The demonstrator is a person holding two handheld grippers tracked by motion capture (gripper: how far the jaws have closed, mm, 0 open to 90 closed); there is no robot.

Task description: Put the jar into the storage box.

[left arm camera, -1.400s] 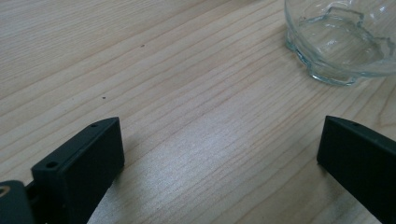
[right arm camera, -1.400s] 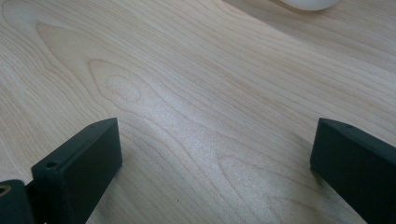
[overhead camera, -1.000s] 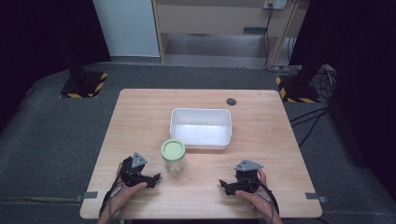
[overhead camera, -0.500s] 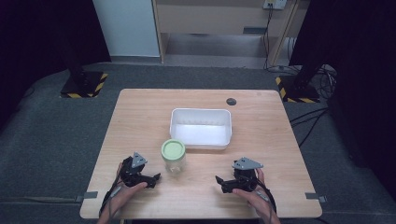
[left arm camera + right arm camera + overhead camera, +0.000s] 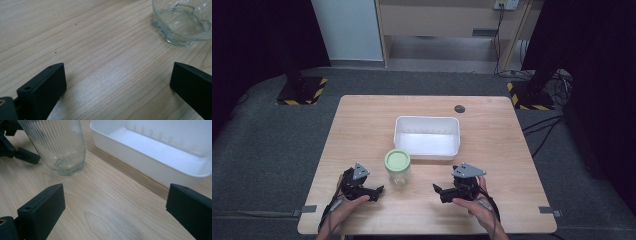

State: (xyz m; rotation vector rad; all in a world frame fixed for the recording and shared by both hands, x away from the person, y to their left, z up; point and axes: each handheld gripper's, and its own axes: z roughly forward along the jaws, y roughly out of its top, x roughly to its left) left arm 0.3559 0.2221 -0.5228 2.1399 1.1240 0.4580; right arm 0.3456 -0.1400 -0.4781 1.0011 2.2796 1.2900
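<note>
The right claw, its jaws spread wide and empty, is seen to have been edged leftward over the last second, from right of centre at the frame's bottom toward the glass jar; the gap has narrowed, though claw and jar remain apart. In the right gripper view the jar's ribbed glass wall is framed at upper left, just above the left jaw, so the claw is not yet lined up on it. The left claw, likewise spread and holding nothing, has been left where it was, low on the worktop just left of the jar; in the left gripper view the jar's scalloped base is caught at upper right, outside the jaws. The jar, capped with a pale green lid, stands upright between the two claws, near the front wall of the empty white tray behind it. An approach on the jar is judged to have been begun from the right, with no contact made.
</note>
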